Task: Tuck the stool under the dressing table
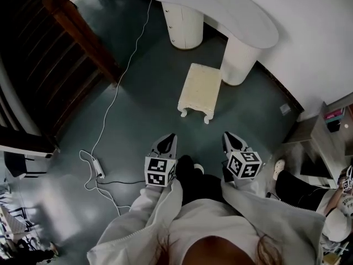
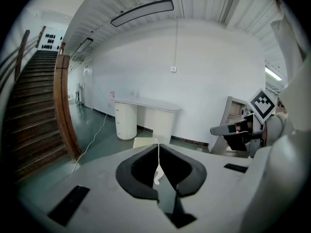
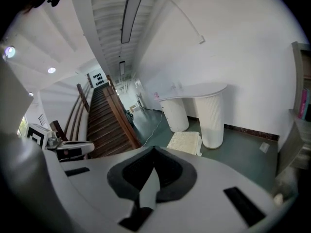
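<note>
Grey-green floor (image 1: 144, 112) bears one stool (image 1: 200, 87), one dressing table (image 1: 231, 10).

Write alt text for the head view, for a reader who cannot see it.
Seen from above, a cream stool stands on the dark floor in front of the white dressing table, not yet tucked under it. Nearer the camera, the person's left gripper and right gripper, both shut and empty, point toward the stool.

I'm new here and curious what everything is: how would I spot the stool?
Find the long white dressing table along the wall. On the floor before its right-hand round pedestal sits the stool: the only low, cream, rectangular piece, with small curled legs.
</note>
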The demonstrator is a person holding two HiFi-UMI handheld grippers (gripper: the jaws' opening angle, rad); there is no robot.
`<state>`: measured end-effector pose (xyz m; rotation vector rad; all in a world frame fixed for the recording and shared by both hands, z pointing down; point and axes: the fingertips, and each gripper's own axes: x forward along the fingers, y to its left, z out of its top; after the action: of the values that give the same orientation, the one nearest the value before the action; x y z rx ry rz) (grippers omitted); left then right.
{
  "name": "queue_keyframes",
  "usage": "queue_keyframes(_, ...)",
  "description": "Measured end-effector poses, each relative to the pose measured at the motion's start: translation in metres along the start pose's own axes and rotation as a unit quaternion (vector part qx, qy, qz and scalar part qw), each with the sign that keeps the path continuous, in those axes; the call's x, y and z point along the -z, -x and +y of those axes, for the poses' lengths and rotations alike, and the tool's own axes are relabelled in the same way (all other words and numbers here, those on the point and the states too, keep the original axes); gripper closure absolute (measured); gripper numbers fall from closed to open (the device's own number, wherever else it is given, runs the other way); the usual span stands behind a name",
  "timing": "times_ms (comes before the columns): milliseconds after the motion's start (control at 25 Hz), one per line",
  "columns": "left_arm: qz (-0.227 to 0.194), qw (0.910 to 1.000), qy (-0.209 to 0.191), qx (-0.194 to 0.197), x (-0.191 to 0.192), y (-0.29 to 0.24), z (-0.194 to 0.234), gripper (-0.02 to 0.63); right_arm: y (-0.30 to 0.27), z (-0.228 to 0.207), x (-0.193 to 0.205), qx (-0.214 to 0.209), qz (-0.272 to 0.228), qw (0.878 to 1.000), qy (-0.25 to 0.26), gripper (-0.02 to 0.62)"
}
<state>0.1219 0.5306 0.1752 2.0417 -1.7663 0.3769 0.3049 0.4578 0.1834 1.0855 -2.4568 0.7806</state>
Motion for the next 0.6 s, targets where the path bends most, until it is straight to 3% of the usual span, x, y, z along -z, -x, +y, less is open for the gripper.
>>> queue_keyframes(280,0.000,0.9997,-0.011,-0.023,-0.001,0.005,0.007,0.589,0.000,-0.005,0.009,0.003,0.006,1.000,-0.017,0.545)
queue_keyframes(600,0.003,0.9999,-0.007,-0.013,0.002,-0.009,0.019,0.589,-0.014,-0.010,0.005,0.013,-0.001,1.000,-0.024,0.545)
